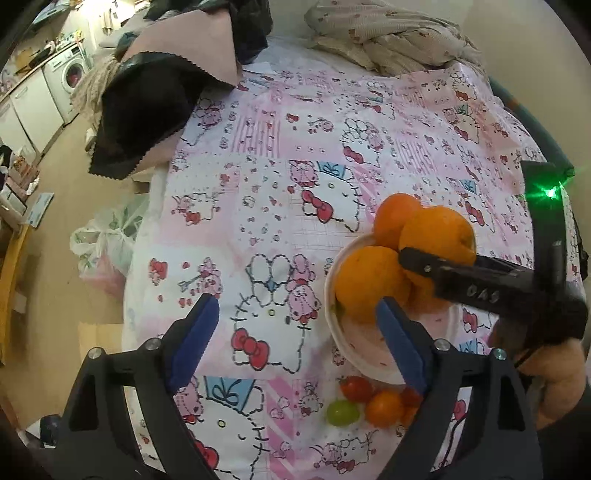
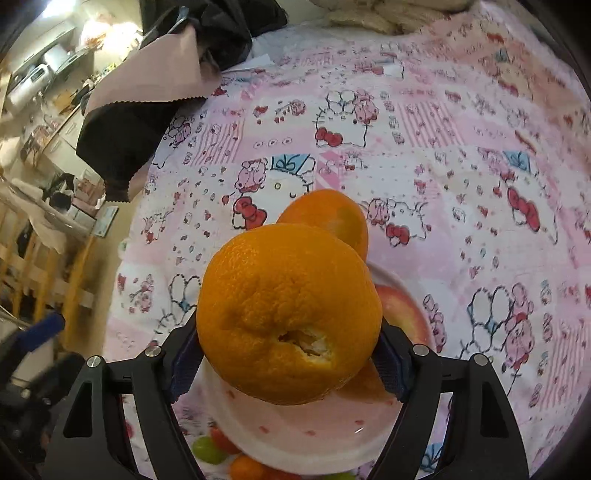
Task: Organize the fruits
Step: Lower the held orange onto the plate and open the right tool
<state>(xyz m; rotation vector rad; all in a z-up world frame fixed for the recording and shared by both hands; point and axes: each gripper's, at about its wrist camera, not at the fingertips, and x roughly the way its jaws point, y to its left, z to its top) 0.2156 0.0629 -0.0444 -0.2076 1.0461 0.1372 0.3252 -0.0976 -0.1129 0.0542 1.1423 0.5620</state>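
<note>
A white and pink bowl [image 1: 364, 349] on the Hello Kitty cloth holds oranges [image 1: 371, 282]. My right gripper [image 2: 288, 360] is shut on a large orange [image 2: 288, 314] and holds it over the bowl [image 2: 295, 435]; it also shows in the left wrist view [image 1: 439, 236] with the gripper's black finger across it. Another orange [image 2: 332, 218] and a reddish fruit [image 2: 400, 312] lie behind it. My left gripper [image 1: 295, 339] is open and empty, left of the bowl. Small tomatoes [image 1: 384, 406] and a green grape [image 1: 341, 413] lie in front of the bowl.
The pink patterned cloth [image 1: 280, 155] covers a bed-like surface. A black and pink fabric piece [image 1: 147, 103] hangs over its far left edge. A crumpled beige blanket [image 1: 388, 33] lies at the back. A plastic bag [image 1: 107, 243] sits on the floor at left.
</note>
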